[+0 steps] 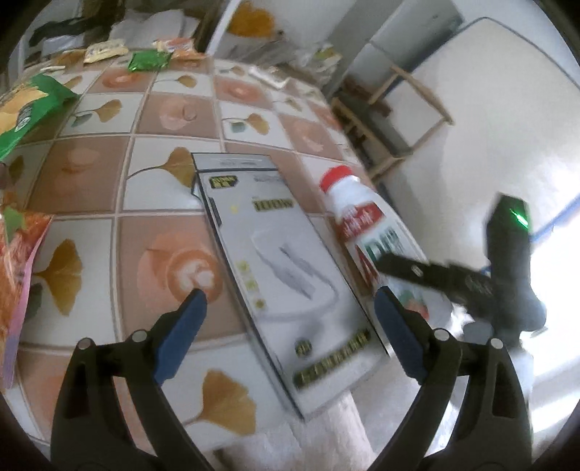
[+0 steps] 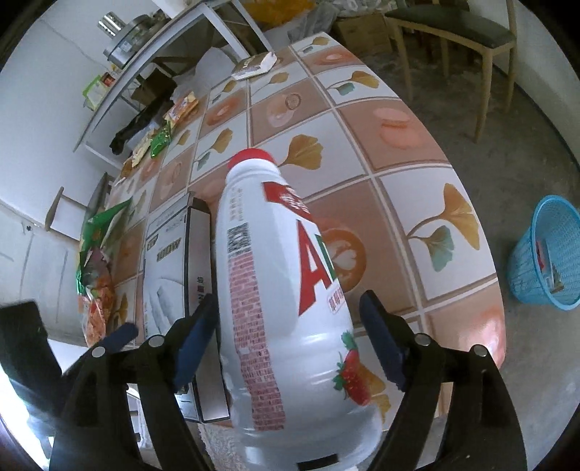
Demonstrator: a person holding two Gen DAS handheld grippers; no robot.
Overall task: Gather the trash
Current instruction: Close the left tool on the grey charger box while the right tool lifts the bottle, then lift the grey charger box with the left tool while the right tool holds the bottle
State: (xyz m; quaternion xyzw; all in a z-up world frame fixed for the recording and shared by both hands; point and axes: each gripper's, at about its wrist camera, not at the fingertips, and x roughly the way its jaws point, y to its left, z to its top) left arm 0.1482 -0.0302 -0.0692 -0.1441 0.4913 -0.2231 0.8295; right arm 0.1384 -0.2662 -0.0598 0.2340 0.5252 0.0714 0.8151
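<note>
A white bottle [image 2: 275, 290] with a red cap, red letters and a strawberry picture lies on its side on the tiled table [image 2: 398, 152], cap pointing away. My right gripper [image 2: 288, 297] straddles its lower body. The left pad sits against the bottle, and a gap shows at the right pad. A flat white box [image 1: 282, 268] lies beside the bottle [image 1: 348, 206], its near end past the table edge. My left gripper [image 1: 290, 291] stands open around the box with both pads clear of it. A black finger [image 1: 409, 267] of the right gripper reaches over the bottle.
A blue mesh basket [image 2: 543, 261] with some items stands on the floor right of the table. A green snack bag [image 1: 29, 108], an orange bag [image 1: 18, 271] and several wrappers [image 1: 148, 59] lie on the table's left and far side. A wooden chair [image 2: 453, 29] stands beyond.
</note>
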